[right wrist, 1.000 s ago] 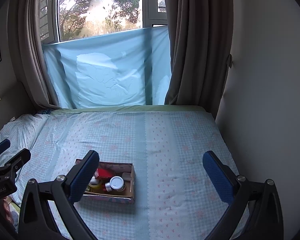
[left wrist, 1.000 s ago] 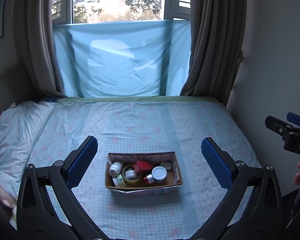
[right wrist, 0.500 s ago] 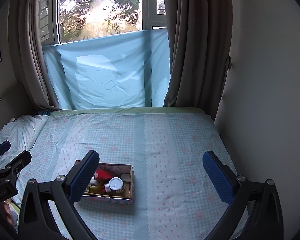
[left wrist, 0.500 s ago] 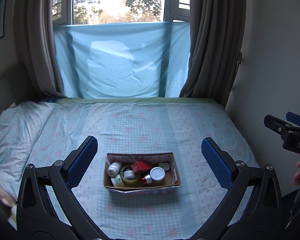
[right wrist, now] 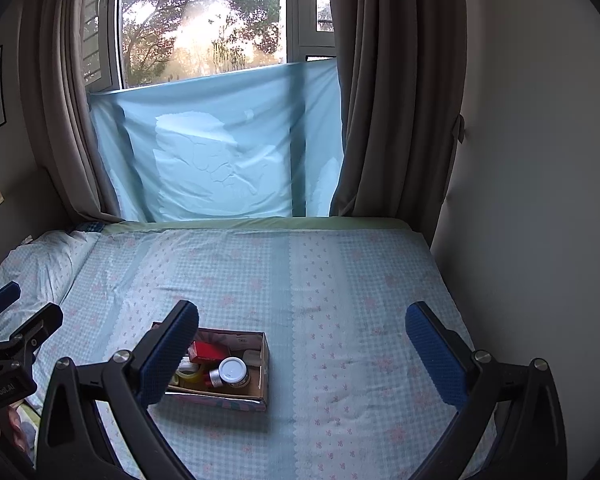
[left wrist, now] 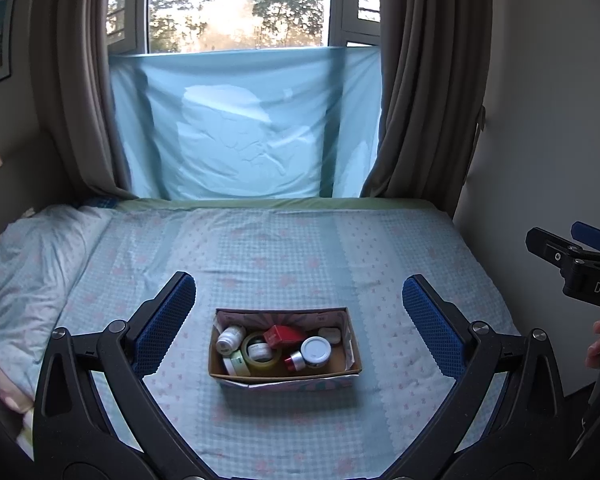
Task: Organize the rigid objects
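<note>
A small cardboard box (left wrist: 352, 354) stands on the bed near its front edge. It holds a white bottle (left wrist: 230, 339), a yellow tape roll (left wrist: 260, 354), a red box (left wrist: 283, 335), a white-lidded jar (left wrist: 315, 351) and other small items. The box also shows in the right wrist view (right wrist: 265, 364), low and left. My left gripper (left wrist: 298, 320) is open and empty, held above and in front of the box. My right gripper (right wrist: 302, 344) is open and empty, to the right of the box.
The bed (left wrist: 300, 248) has a blue checked sheet. A pillow (left wrist: 24, 264) lies at the left. A wall (left wrist: 540, 140) borders the bed on the right. Curtains and a blue cloth (left wrist: 244, 136) hang at the window behind.
Both grippers have drifted slightly; the box sits a little further left and lower in both views. Both stay open and empty.
</note>
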A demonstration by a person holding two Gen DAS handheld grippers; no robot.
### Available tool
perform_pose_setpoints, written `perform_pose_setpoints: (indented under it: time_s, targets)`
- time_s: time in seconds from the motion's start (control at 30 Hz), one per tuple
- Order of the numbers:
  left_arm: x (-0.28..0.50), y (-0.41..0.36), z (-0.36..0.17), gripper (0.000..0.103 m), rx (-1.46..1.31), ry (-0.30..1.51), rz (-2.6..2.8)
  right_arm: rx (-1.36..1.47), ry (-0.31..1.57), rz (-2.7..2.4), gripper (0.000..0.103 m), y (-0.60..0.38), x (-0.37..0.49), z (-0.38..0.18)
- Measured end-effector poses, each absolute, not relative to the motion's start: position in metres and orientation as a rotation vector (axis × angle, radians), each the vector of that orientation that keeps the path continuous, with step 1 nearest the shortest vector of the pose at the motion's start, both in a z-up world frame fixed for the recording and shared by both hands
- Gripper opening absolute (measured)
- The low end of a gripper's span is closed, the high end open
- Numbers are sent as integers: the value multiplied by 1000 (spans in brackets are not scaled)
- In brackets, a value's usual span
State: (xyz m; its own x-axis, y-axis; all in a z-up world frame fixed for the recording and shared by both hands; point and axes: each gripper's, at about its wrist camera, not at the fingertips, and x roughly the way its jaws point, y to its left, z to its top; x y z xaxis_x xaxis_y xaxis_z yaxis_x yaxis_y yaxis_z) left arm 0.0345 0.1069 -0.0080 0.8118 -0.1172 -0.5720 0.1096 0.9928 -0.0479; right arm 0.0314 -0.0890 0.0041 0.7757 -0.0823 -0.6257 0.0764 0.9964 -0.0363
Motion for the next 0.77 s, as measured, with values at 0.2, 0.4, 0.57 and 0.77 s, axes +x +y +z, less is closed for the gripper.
perform_pose_setpoints:
  time_s: [0.2, 0.4, 0.57, 0.77]
  targets:
    - [37, 107, -10, 103, -39, 614, -141, -3, 677, -89, 103, -93, 33, 3]
    - [34, 105, -8, 103, -9, 564, -62, -1, 679, -89, 103, -94, 35, 2]
    - [38, 105, -8, 103, 5, 548, -36, 4, 691, -91, 103, -94, 38, -3]
    - [51, 109, -15, 103, -9, 582, -51, 3, 721, -92, 103, -92, 49, -11]
